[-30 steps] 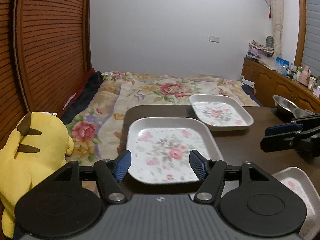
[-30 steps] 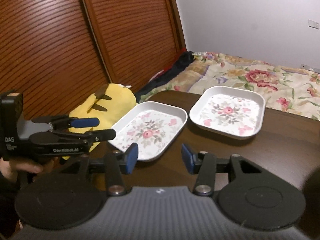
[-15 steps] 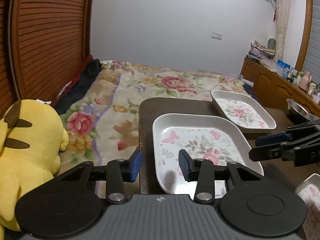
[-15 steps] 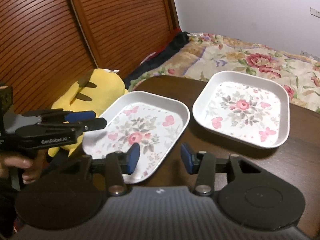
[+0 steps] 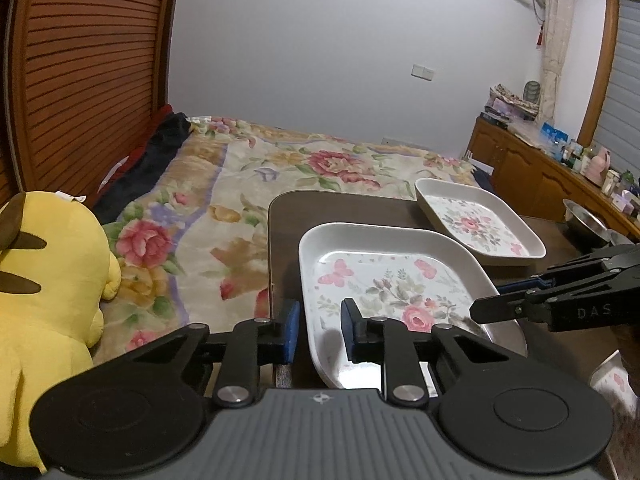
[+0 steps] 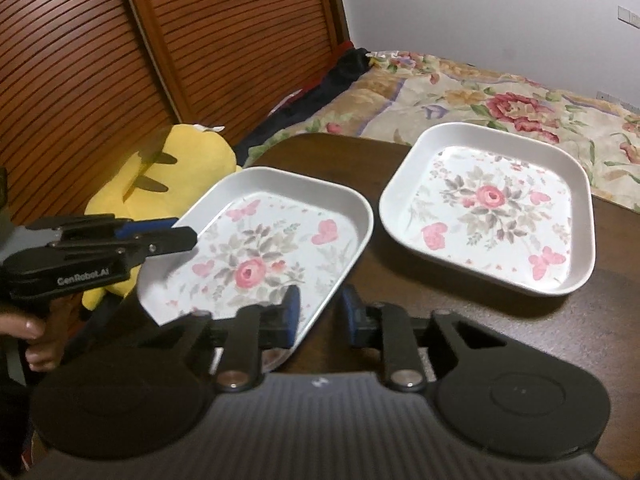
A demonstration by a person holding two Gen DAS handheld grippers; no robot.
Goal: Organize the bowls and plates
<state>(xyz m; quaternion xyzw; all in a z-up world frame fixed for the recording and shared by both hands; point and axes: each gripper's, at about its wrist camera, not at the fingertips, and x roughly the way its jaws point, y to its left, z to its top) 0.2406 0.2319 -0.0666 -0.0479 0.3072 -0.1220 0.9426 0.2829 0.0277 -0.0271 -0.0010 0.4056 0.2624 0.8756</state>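
My left gripper (image 5: pixel 316 330) straddles the near plate's (image 5: pixel 394 280) 9 o'clock rim, fingers parted and unclenched, ready to pinch. My right gripper (image 6: pixel 318 312) brackets its opposite rim likewise. The far plate (image 6: pixel 490 208) waits on the table (image 6: pixel 480 320) at 1 o'clock.

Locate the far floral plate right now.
In the right wrist view the far floral plate lies flat on the dark table, right of the nearer floral plate, by the edge next to the bed.
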